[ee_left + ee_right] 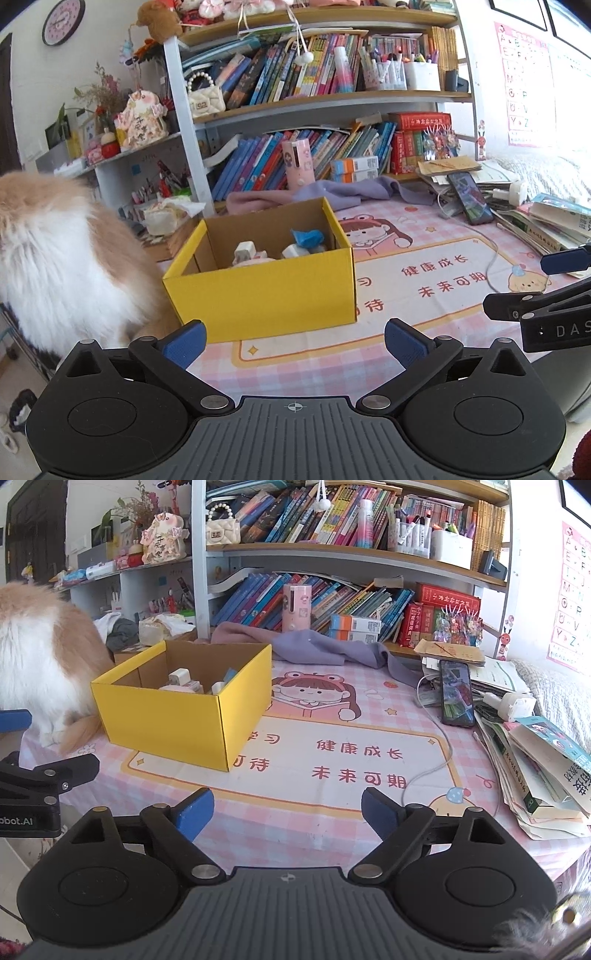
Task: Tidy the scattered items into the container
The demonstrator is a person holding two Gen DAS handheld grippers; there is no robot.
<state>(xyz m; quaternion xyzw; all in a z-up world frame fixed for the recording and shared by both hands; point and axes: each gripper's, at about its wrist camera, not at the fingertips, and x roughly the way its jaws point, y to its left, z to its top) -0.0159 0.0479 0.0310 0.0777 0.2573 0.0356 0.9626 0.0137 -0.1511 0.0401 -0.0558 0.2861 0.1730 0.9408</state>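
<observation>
An open-topped yellow cardboard box point(266, 291) with plain brown inner walls is sitting upright on the pink checked cartoon desk mat point(424, 295), its lower edges lying flat against the mat. Inside it, several small items are resting together on the bottom: a white cube-shaped plug-like piece point(180, 675), a pale pink and white object point(255, 258) lying beside it, a crumpled blue piece point(307, 237) leaning toward the far right corner, and a white lump point(295, 252) lying just below the blue one.
</observation>
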